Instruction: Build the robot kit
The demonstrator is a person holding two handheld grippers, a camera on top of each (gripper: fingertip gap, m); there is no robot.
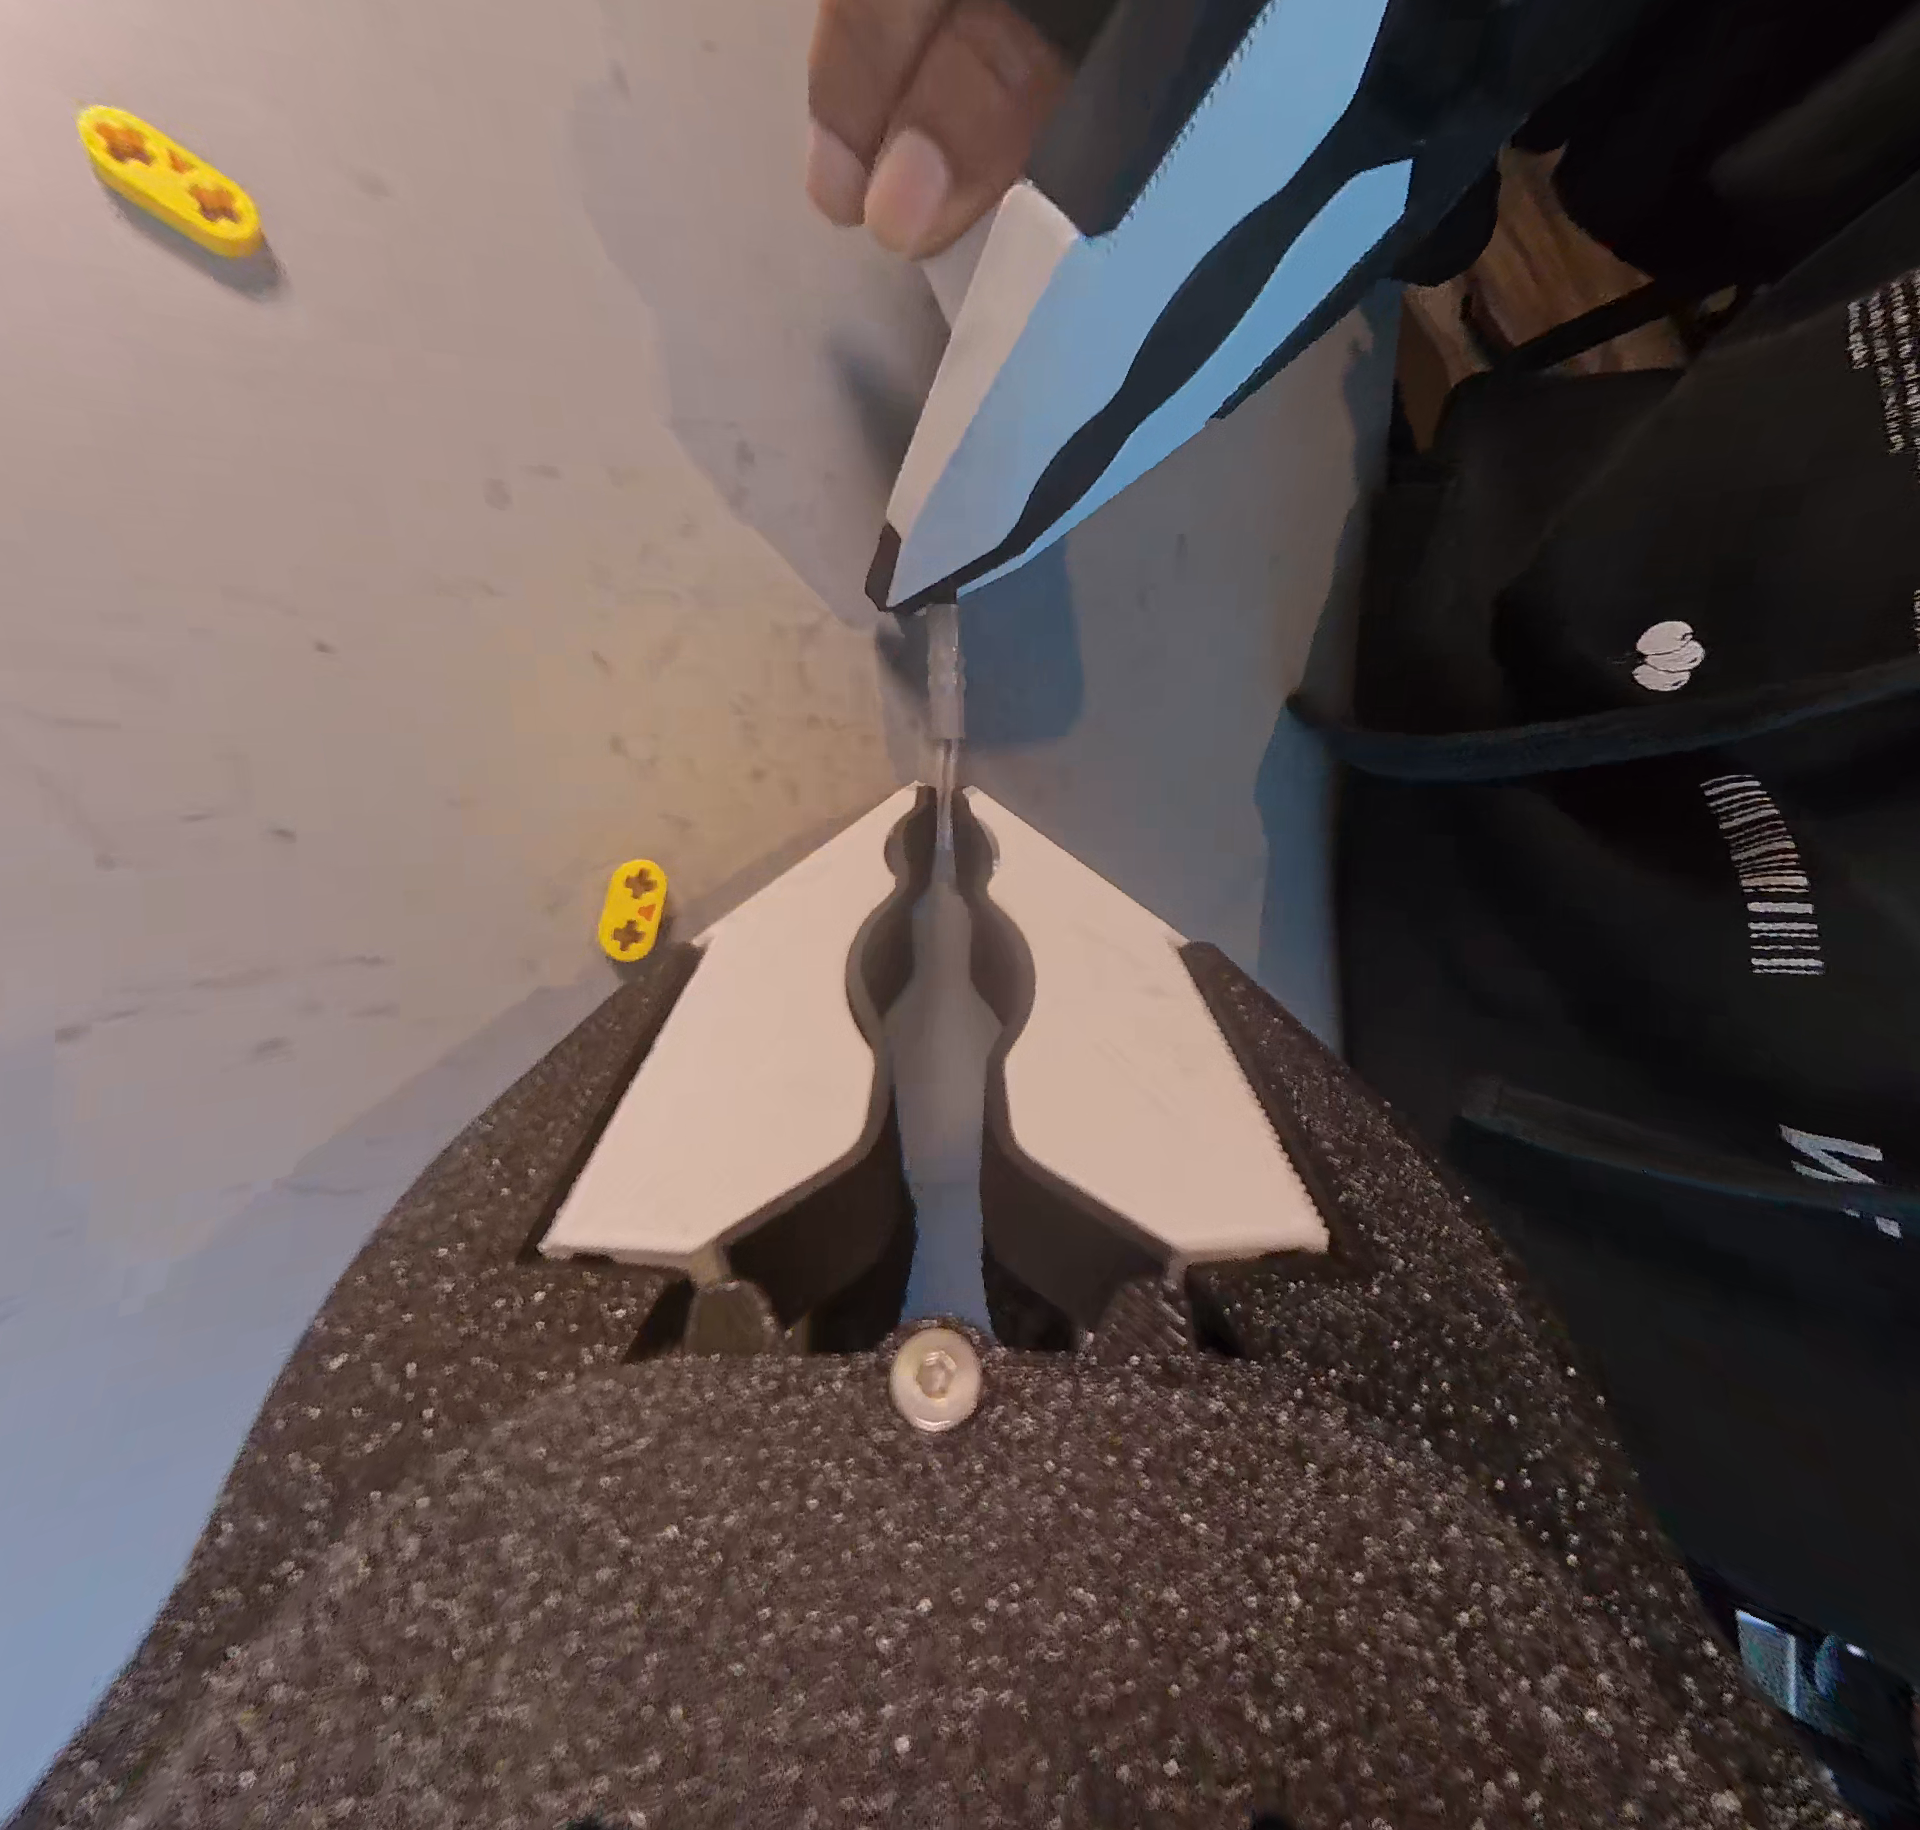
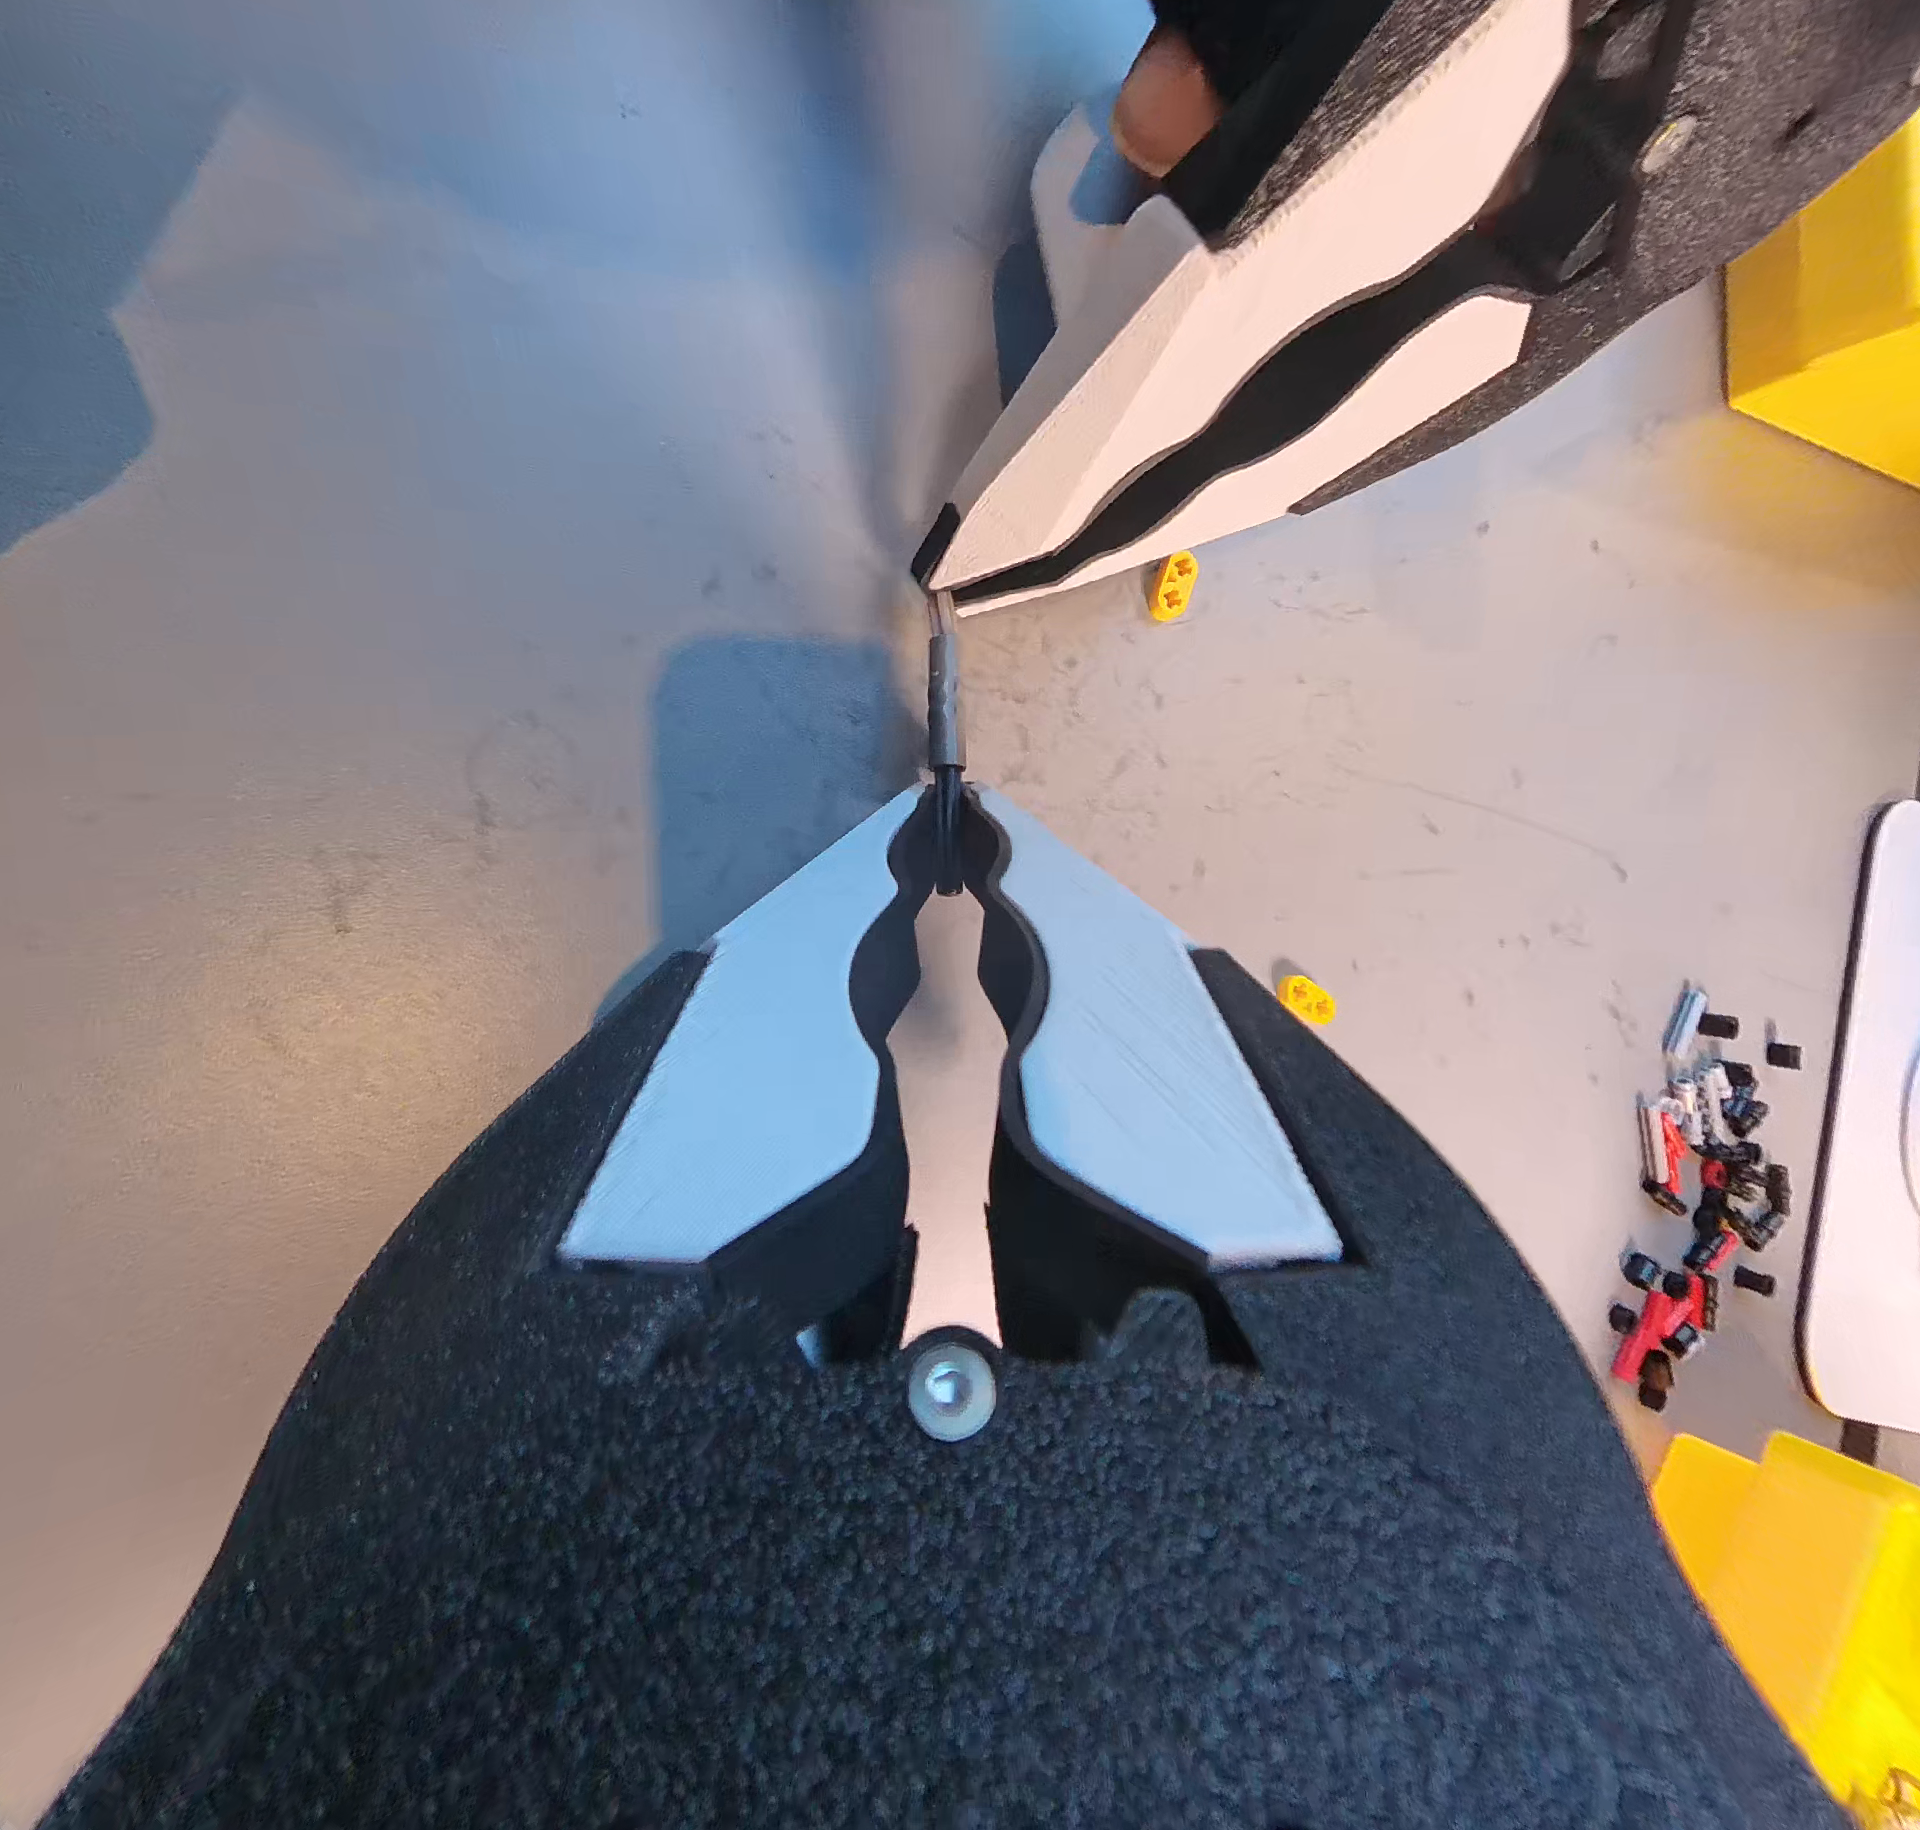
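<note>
One small grey rod assembly [image 1: 943, 679], a thin pin capped by a ribbed sleeve, hung in the air above the table, pinched at both ends. My left gripper [image 1: 941, 795] had its two fingers closed on the thin pin end; my right gripper [image 2: 948, 795] had its two fingers closed on the opposite, dark end, and each tool showed in the other's view coming in at a slant from the upper right. Yellow two-hole links counted two in the left wrist view: one [image 1: 168, 180] far out at the upper left, one [image 1: 633, 910] just beside my left finger. The right wrist view likewise showed two, one [image 2: 1174, 585] near the far gripper's tip and one [image 2: 1306, 999] near my right finger. One heap of small red, black and grey parts [image 2: 1704, 1198] lay well off to the right, beside one white flat object [image 2: 1870, 1105] at the frame edge. Two yellow bins stood on that side, one [image 2: 1839, 326] above and one [image 2: 1808, 1614] below. The grey table [image 2: 416, 741] lay bare to the left of the rod, giving open room there; its edge ran beside dark clothing [image 1: 1662, 845] in the left wrist view.
</note>
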